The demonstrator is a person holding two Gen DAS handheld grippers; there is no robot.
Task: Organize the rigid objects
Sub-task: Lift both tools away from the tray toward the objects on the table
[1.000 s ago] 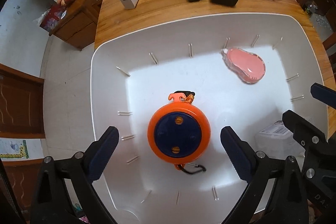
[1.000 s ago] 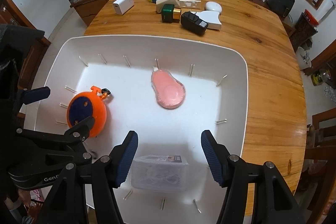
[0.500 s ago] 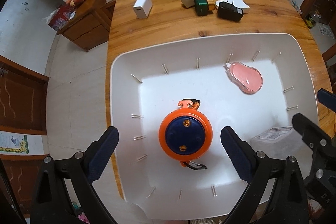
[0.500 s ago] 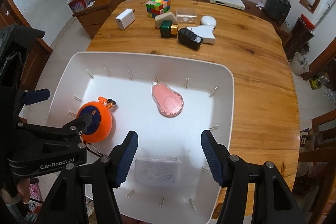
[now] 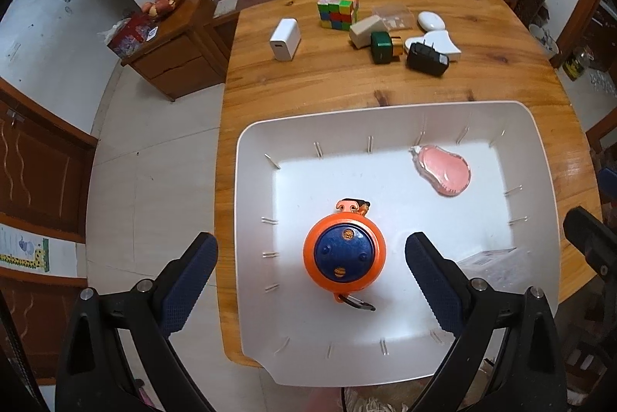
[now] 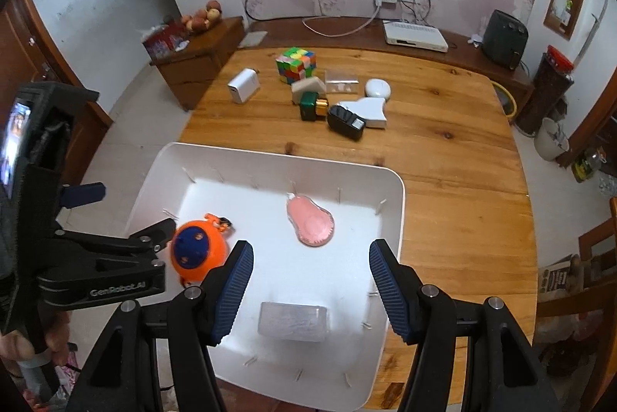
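A white tray [image 5: 540, 157] [image 6: 393, 211] sits on the near end of a wooden table. In it lie an orange and blue reel [image 5: 344, 255] [image 6: 197, 250], a pink pear-shaped case [image 5: 443, 171] [image 6: 311, 222] and a clear plastic box [image 6: 294, 320] [image 5: 491, 263]. My left gripper [image 5: 311, 281] hangs open above the reel, nothing between its fingers. Open too is my right gripper [image 6: 311, 290], held above the clear box and apart from it. The left gripper's body [image 6: 104, 269] shows at the left of the right wrist view.
At the table's far end stand a colourful cube [image 5: 338, 9] [image 6: 296, 65], a white charger [image 5: 285, 38] [image 6: 243, 86], a green box [image 5: 381, 47], a black adapter [image 5: 427, 59] [image 6: 346, 122], a clear case [image 6: 341, 80] and white pieces [image 5: 432, 21]. A wooden cabinet [image 5: 173, 53] stands left of the table.
Both grippers have risen away from the tray, so the tray and its objects look smaller and more of the table and room shows. The objects have stayed in place.
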